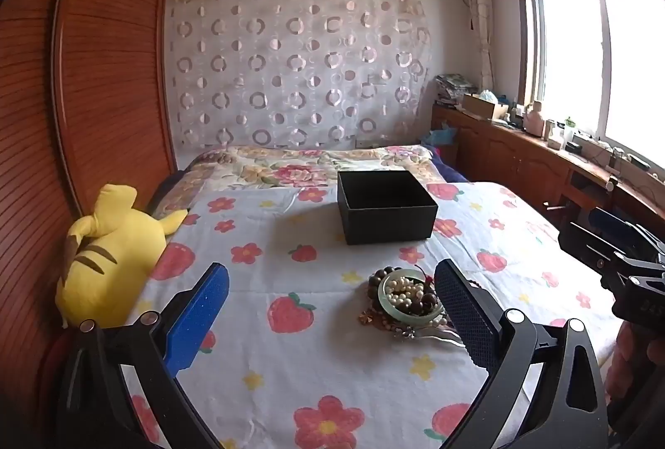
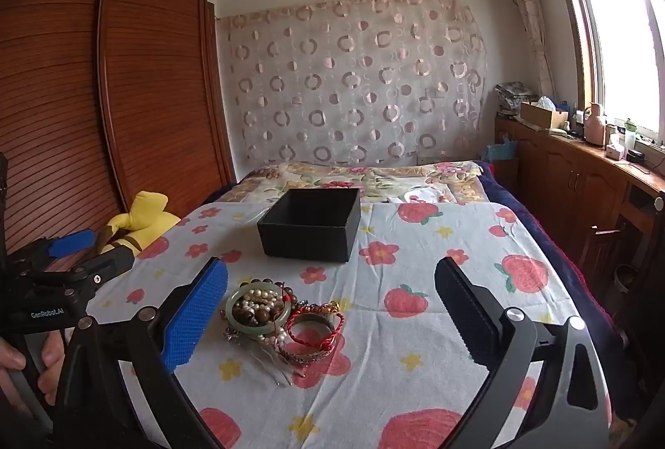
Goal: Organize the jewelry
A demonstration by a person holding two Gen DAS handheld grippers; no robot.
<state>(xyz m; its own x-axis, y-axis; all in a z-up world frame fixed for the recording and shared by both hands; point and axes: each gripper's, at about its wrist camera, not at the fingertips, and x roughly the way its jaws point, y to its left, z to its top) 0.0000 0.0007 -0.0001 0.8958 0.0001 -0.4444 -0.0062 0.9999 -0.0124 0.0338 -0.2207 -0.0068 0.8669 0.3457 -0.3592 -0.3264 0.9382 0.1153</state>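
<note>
A pile of jewelry lies on the flowered sheet: a pale green bangle around pearl and brown wooden beads, a red cord bracelet and metal hairpins. An open black box stands behind it, also in the right wrist view. My left gripper is open and empty, the pile just inside its right finger. My right gripper is open and empty, the pile near its left finger. Each gripper shows at the edge of the other's view.
A yellow plush toy lies at the bed's left edge by the wooden wardrobe. A wooden sideboard with bottles and boxes runs under the window on the right. A folded floral quilt lies behind the box.
</note>
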